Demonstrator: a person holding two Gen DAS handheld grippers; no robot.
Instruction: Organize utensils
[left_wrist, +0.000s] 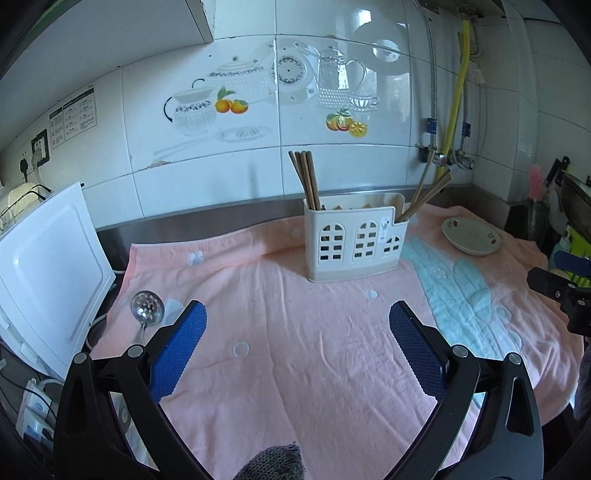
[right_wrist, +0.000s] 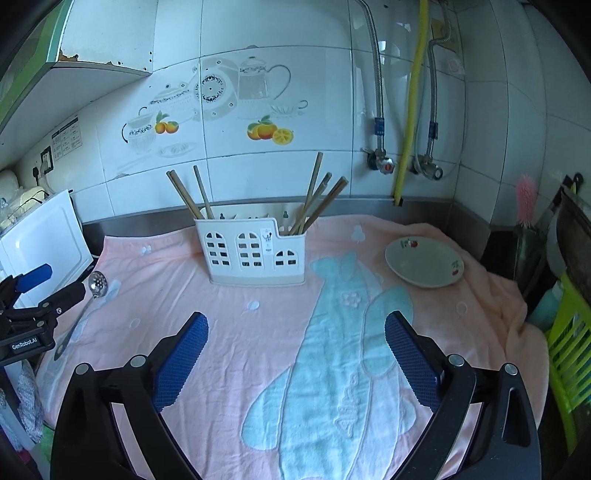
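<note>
Lying far left on the pink towel (left_wrist: 280, 332) is a slotted spoon (left_wrist: 147, 309), the one utensil not put away yet. The white board (left_wrist: 48, 273) leans just beside it, so there is little room on that side. The left gripper (left_wrist: 297, 325) hangs over the towel with its blue pads spread wide and nothing between them. It is the closer one to the spoon. A good pick would probably come from the right, away from the board, with the pads closing across the thin handle. The handle lies flat on soft cloth, so the pads may need to press down a little.

In the middle stands the white utensil holder (right_wrist: 255, 254). Chopsticks (right_wrist: 321, 199) poke up at its left and right ends, so the spoon should go down clear of them. The right gripper (right_wrist: 295, 332) is also spread wide and empty, over the blue shape on the towel. Far right sits a small bowl (right_wrist: 424, 267), well apart from the holder. The towel's middle is open for moving.
</note>
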